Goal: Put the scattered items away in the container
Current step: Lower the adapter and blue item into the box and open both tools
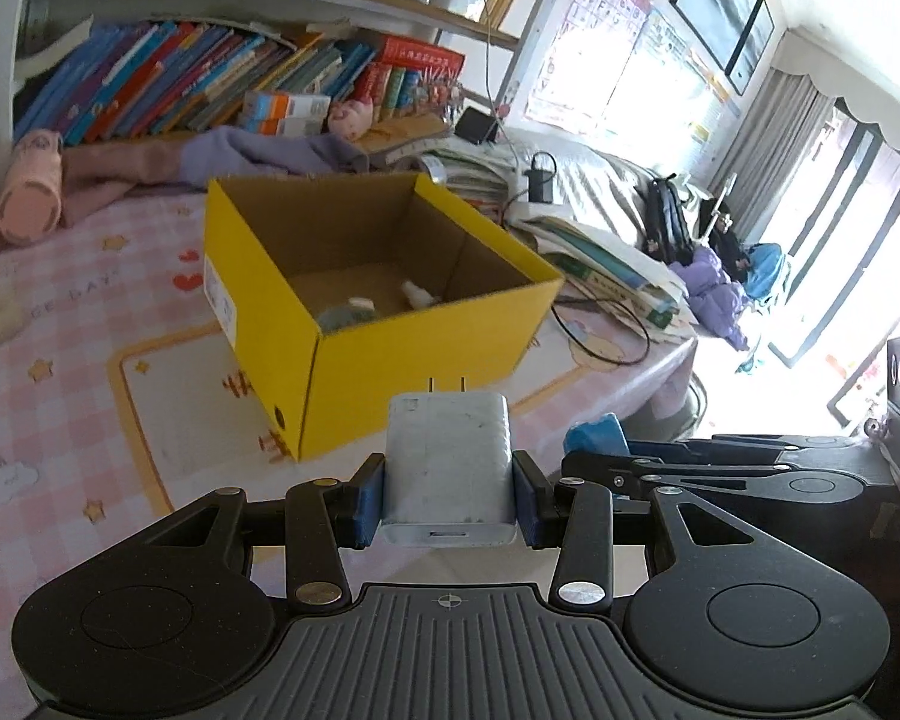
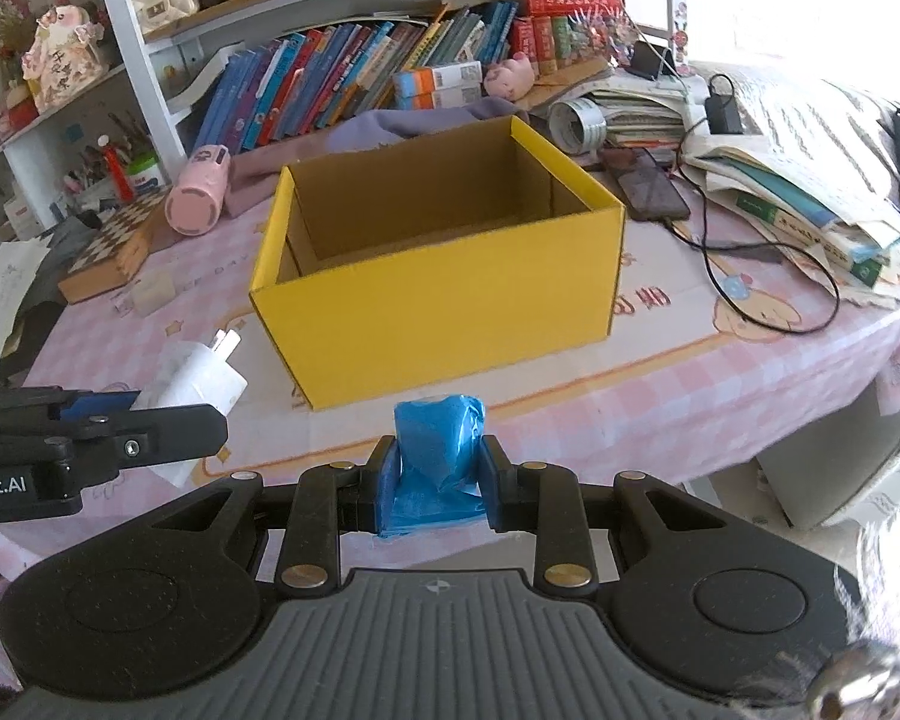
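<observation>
- Between the left gripper's (image 1: 448, 495) blue pads sits a white charger (image 1: 447, 468), clamped on both sides, prongs pointing forward toward the box (image 1: 354, 354).
- Ahead of that gripper and a little left stands the yellow box, open at the top, on the pink cloth (image 1: 60, 360); its near corner is close beyond the prongs.
- Inside the box, on the floor by the near wall, lie a few small pale items (image 1: 384, 303); what they are I cannot tell.
- Just right of the left gripper, the right gripper (image 2: 432, 474) shows side-on with a blue tip poking out.
- Seen from the right wrist, its pads are closed on a blue roll (image 2: 438, 456) of crinkled plastic, which stands upright between them.
- Straight ahead of the right gripper stands the same box, long side facing it; from here only bare cardboard walls show inside.
- Left of the right gripper, the left one comes in from the frame edge with the charger held over the cloth, apart from the box.
- Beyond the box, books (image 2: 354, 78) lean on a shelf, and a cable (image 2: 768, 276) loops across the cloth to the right.
</observation>
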Motion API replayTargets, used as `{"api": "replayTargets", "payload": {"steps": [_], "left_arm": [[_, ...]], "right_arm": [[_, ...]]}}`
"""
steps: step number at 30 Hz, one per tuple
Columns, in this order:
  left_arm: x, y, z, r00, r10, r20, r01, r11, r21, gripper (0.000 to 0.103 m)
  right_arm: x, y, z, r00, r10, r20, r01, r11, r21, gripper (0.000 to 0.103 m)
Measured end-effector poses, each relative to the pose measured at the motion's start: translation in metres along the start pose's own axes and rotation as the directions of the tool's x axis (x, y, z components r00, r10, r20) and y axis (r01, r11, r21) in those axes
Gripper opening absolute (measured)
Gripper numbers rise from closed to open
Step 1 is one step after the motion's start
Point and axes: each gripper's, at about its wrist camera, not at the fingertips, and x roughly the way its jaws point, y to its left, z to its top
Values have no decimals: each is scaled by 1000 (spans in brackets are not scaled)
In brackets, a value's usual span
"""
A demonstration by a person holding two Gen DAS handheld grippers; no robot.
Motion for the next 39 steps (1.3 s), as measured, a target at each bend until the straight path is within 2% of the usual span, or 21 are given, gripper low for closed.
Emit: {"api": "replayTargets", "payload": {"steps": [9,16,20,24,28,35,39], "left_arm": [[12,-5,26,996,40,83,-44,997,56,42],[36,-2,61,986,90,138,-98,994,50,42],[56,0,79,979,140,145,-148,988,46,42],[78,3,94,973,187,132,-194,980,42,42],[103,8,105,972,216,95,-220,975,29,42],[147,26,121,968,251,-15,-251,968,26,42],[169,37,132,961,263,-84,-259,965,51,42]], "right_arm": [[18,-15,39,998,14,58,-12,999,-45,26],[41,-31,92,991,55,121,-42,993,-112,26],[64,-39,119,988,93,120,-73,984,-164,26],[93,-45,139,987,136,83,-116,969,-217,26],[126,-47,149,988,157,3,-149,946,-288,26],[174,-45,155,974,180,-141,-223,883,-412,26],[190,-40,156,960,188,-208,-269,824,-498,26]]}}
